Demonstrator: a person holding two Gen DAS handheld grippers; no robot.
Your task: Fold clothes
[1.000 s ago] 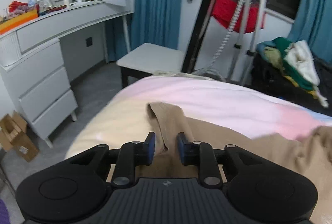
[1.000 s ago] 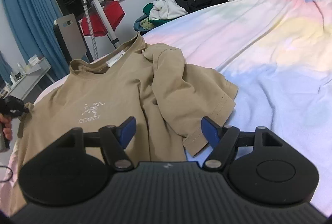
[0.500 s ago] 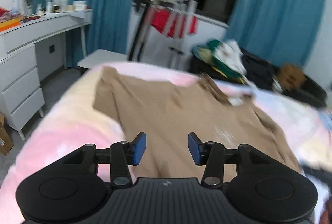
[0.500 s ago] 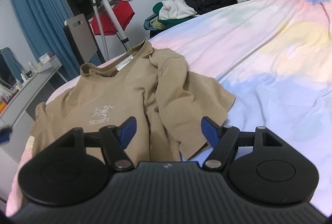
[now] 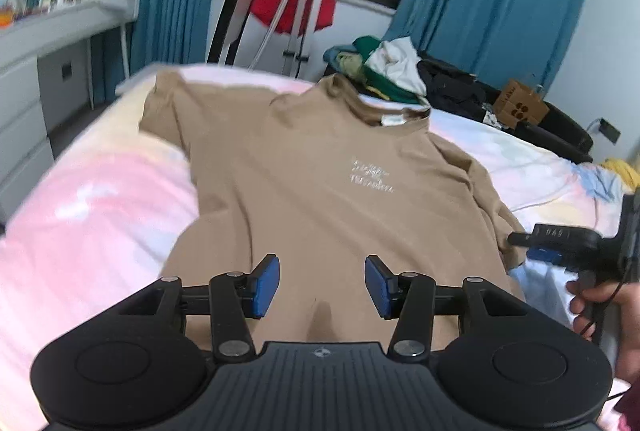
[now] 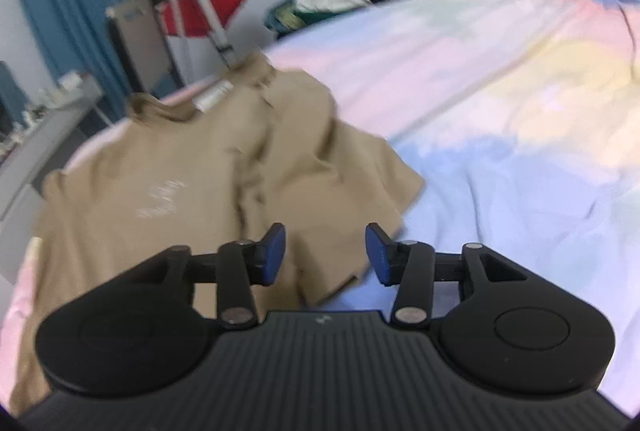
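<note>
Left gripper now over shirt hem, released; right gripper closing, ungrasping.

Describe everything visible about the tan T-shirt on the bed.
The tan T-shirt is short-sleeved, of soft knit-looking fabric, with a ribbed crew neck, a white neck label and a small pale chest print. It lies front up on the pastel bedspread, collar away from the cameras. One sleeve lies flat; the other side is rumpled and bunched. Neither gripper grips it.
</note>
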